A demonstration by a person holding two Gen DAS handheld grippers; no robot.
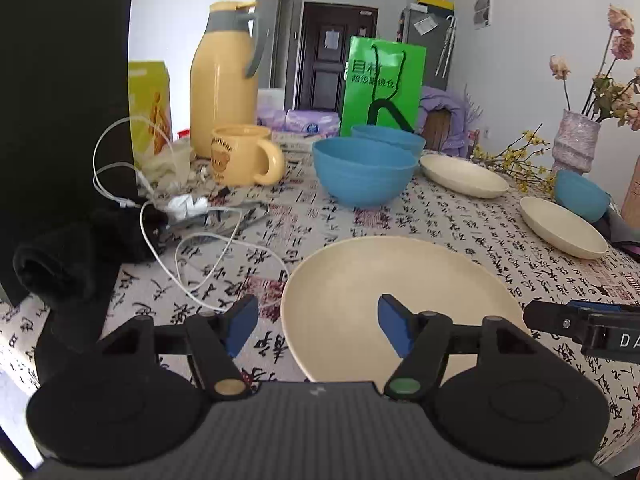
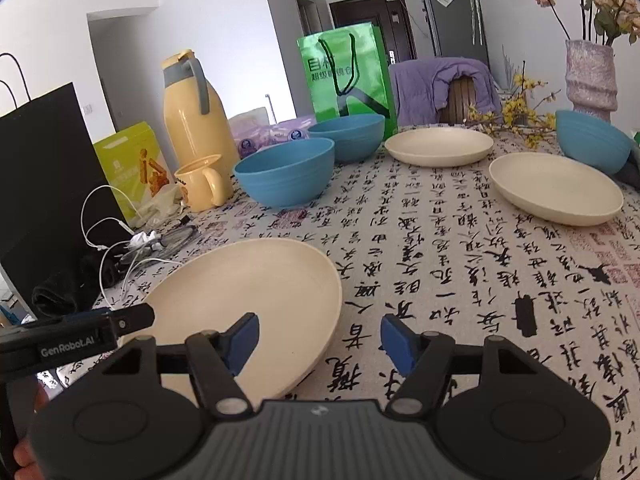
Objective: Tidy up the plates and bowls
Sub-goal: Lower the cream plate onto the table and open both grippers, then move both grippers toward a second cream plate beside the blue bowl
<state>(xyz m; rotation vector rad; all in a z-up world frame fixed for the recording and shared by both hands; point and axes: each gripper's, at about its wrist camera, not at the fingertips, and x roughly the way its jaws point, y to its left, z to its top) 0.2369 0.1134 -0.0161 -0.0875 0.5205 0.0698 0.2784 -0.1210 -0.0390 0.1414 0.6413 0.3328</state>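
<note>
My left gripper [image 1: 318, 326] and right gripper [image 2: 318, 338], jaws spread and empty, flank the near plate [image 1: 400, 280] (lower centre), each straddling one rim.

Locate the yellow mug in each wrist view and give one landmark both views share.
Left wrist: the yellow mug sits upper left of centre, in front of the yellow flask.
Right wrist: the mug is at mid-left, right of the flask.
Shared landmark: the green bag behind the blue bowls.

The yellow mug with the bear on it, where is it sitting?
In the left wrist view, the yellow mug stands at the table's far left, before the yellow thermos, left of the nearest blue bowl.
</note>
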